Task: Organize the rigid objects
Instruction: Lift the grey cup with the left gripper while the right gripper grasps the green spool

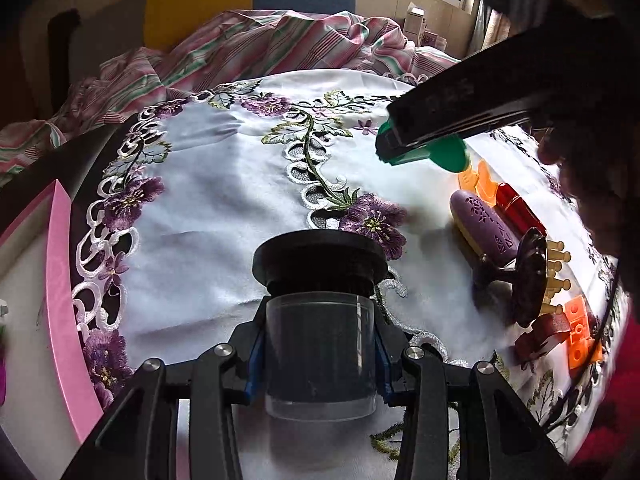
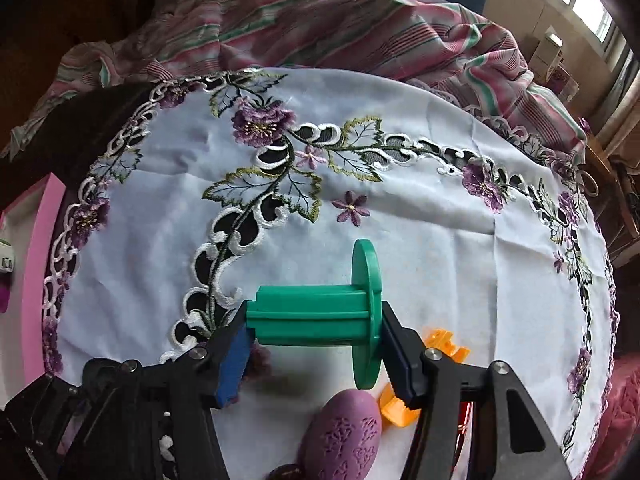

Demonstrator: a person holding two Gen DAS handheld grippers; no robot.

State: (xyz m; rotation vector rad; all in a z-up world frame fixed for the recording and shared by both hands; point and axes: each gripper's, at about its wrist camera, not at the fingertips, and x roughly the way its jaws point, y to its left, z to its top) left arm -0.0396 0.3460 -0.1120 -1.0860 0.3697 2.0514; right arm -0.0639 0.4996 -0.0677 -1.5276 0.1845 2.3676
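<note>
My left gripper is shut on a clear jar with a black lid and holds it over the embroidered white cloth. My right gripper is shut on a green spool, held sideways above the cloth; it also shows in the left wrist view at upper right. Loose objects lie at the right: a purple case, a red tube, an orange clip, a dark spool, wooden pegs and orange bricks.
A pink-edged white box stands at the left edge of the table. A striped cloth is bunched at the far side. The purple case and orange clip lie just under my right gripper.
</note>
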